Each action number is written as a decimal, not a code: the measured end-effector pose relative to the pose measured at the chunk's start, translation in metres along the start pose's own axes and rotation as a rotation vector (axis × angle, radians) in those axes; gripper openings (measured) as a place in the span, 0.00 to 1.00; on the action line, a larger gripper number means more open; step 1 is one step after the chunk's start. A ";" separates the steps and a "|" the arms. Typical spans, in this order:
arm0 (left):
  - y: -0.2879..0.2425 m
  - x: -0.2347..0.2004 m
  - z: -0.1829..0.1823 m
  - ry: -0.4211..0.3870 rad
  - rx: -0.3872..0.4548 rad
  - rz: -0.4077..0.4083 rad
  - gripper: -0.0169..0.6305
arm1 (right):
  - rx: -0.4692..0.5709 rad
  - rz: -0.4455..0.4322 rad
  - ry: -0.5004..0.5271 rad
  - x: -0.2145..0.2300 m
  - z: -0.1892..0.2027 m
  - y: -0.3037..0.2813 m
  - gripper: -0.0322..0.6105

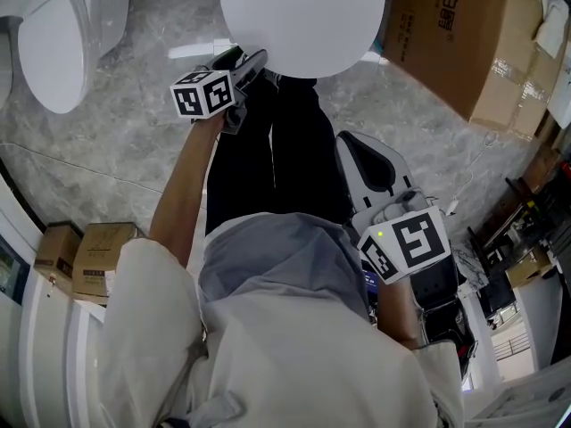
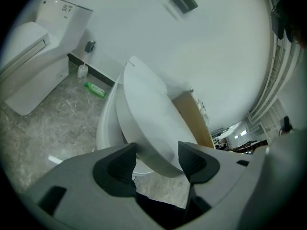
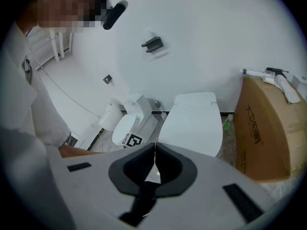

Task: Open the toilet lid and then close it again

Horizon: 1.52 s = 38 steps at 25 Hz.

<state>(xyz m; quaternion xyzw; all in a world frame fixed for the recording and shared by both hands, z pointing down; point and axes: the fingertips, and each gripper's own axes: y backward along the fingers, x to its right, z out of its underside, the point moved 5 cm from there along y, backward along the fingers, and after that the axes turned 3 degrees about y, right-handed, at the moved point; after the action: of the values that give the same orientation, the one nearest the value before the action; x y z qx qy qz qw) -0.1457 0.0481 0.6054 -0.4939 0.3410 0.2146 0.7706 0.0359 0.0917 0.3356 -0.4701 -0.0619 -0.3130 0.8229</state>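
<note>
Along the top edge of the head view, centre, sits the toilet lid (image 1: 303, 16), a white oval whose long axis runs up the frame, away from me toward the wall. Its hinge end is out of sight past the frame's top. My left tongs (image 1: 248, 63) meet it at its near rim, on the left side. In the left gripper view the jaws stand partly apart with that rim between them, and I judge them clamped on it. The lid there looks tilted, its front lifted off the bowl (image 2: 106, 128), which shows at the left beneath it. Whatever the bowl holds is hidden by the lid.

My right tongs (image 3: 154, 159) are closed on nothing, pads meeting. They hang back at the lower right of the head view, well apart from the lid, so the left does this job. I judge the next move to be a swing about the far hinge, either up toward the wall or down to the bowl.

At the upper right stands a cardboard box (image 1: 464, 43), closed, contents unseen. A second toilet (image 1: 53, 43) sits at the upper left.
</note>
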 end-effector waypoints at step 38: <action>0.053 0.077 -0.060 -0.008 0.135 0.066 0.44 | 0.135 -0.007 0.069 -0.035 -0.035 0.049 0.07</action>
<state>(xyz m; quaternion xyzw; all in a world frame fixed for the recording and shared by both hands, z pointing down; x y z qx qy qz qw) -0.1480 0.0158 0.4997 -0.4285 0.3674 0.2183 0.7961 0.0297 0.0971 0.2667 -0.4025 -0.0561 -0.3268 0.8533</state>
